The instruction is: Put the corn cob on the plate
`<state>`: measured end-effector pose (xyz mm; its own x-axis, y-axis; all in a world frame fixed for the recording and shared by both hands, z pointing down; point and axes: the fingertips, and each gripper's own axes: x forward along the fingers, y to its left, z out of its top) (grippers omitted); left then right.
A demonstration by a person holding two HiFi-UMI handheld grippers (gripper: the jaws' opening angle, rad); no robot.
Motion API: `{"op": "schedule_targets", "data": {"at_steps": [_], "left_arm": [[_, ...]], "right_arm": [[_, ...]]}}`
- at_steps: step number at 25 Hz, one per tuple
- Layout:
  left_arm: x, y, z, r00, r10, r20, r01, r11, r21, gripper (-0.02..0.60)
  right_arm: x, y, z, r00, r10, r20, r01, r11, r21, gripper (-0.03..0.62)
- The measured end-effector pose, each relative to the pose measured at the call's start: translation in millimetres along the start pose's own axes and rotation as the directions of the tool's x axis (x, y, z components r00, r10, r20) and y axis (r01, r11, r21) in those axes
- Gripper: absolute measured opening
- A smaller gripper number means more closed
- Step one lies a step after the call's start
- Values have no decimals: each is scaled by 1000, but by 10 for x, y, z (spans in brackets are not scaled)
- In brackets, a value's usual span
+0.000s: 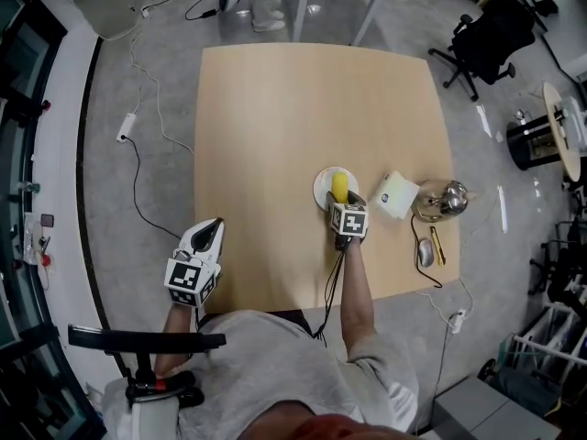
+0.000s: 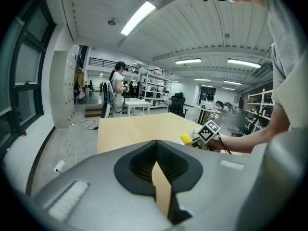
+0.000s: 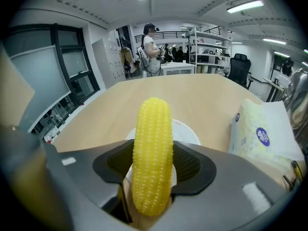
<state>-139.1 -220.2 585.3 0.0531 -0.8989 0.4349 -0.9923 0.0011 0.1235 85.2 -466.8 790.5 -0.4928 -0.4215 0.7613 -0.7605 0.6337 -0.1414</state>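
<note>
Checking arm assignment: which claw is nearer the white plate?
Right. The right claw is over the plate, gripping the corn cob above it. The left claw is at the near-left corner of the table, well off to the plate's left.

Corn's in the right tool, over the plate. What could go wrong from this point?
1. The corn cob is round and the plate is small, so on release from the right tool it may roll off onto the table.
2. The tissue pack lies close to the plate's right; a sideways withdrawal might nudge it.
</note>
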Motion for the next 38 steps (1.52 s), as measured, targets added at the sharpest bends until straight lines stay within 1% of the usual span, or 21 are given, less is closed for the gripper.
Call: {"op": "schedule_targets", "data": {"at_steps": [12, 15, 19, 23, 28, 31, 34, 38], "left_arm": [[51, 59, 36, 1000, 19, -4, -19, 1000, -4, 20], [49, 68, 53, 1000, 20, -5, -20, 1000, -6, 20], [55, 73, 78, 1000, 21, 3, -21, 1000, -3, 20], [60, 67, 74, 1000, 25, -3, -25, 1000, -6, 20], [80, 61, 75, 1000, 18, 7, -17, 1000, -12, 20], [84, 38, 104, 1000, 13, 13, -12, 1000, -12, 20], [72, 25, 142, 1000, 13, 17, -13, 1000, -15, 20], [37, 70, 63, 1000, 19, 10, -19, 1000, 2, 20]], "right_arm": [[213, -18, -23, 999, 25, -43, -24, 999, 28, 250], [205, -10, -2, 998, 20, -57, -18, 999, 40, 250], [271, -36, 16, 998, 20, -52, -19, 1000, 20, 250], [271, -39, 40, 999, 20, -45, -18, 999, 28, 250], [310, -59, 27, 998, 22, -60, -19, 999, 41, 252], [305, -53, 46, 998, 12, -60, -10, 999, 33, 253], [284, -59, -9, 997, -5, -83, 9, 999, 45, 267], [253, -43, 33, 998, -10, -54, 12, 1000, 28, 275]]}}
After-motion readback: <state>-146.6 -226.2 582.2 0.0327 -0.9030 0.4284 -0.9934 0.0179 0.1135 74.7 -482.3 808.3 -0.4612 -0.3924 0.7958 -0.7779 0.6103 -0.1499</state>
